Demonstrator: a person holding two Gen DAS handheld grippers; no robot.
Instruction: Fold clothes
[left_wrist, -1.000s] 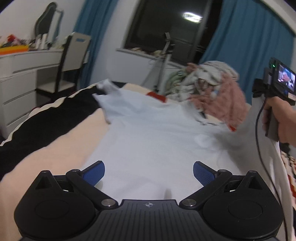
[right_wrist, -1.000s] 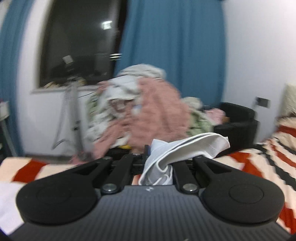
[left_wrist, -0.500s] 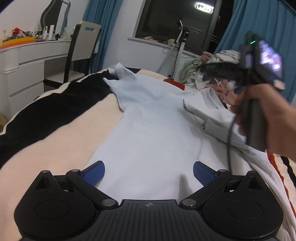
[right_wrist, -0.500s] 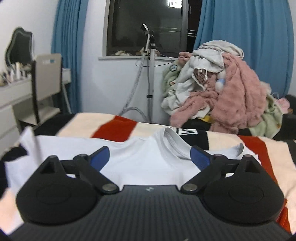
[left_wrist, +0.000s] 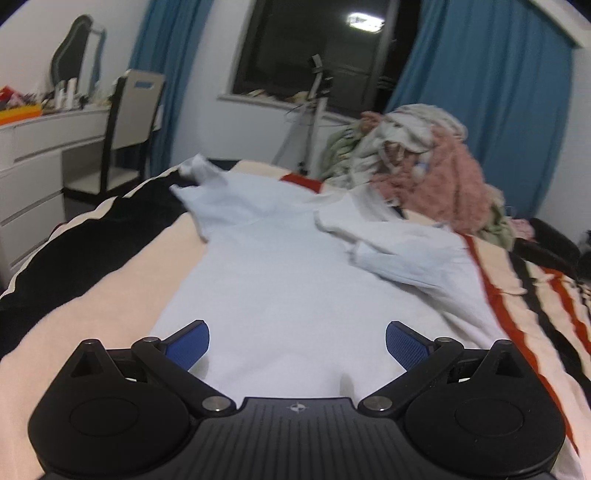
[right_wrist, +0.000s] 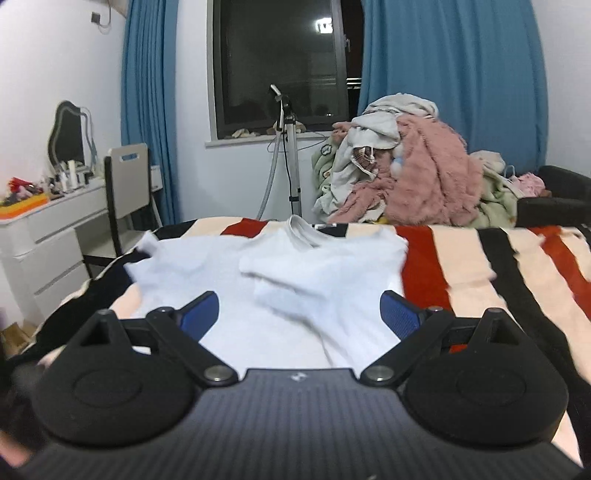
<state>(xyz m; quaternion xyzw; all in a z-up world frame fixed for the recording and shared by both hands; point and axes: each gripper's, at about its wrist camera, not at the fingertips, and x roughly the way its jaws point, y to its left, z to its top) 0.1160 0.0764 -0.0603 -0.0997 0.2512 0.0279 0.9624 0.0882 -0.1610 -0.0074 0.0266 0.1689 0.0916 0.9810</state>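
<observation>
both pairs of fingers (left_wrist: 297, 343) (right_wrist: 300, 314) wide apart, empty, just above the white t-shirt (left_wrist: 280, 266)

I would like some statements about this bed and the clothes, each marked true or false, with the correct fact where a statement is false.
1. A white T-shirt lies spread on the striped blanket. True.
2. One sleeve of the T-shirt is folded inward over its body. True.
3. The right gripper is clamped on the T-shirt. False: its jaws stand wide open and hold nothing.
4. The pile of clothes beyond the bed is neatly folded. False: it is a loose heap.
5. The left gripper is open above the T-shirt. True.
6. The curtains are red. False: they are blue.
</observation>
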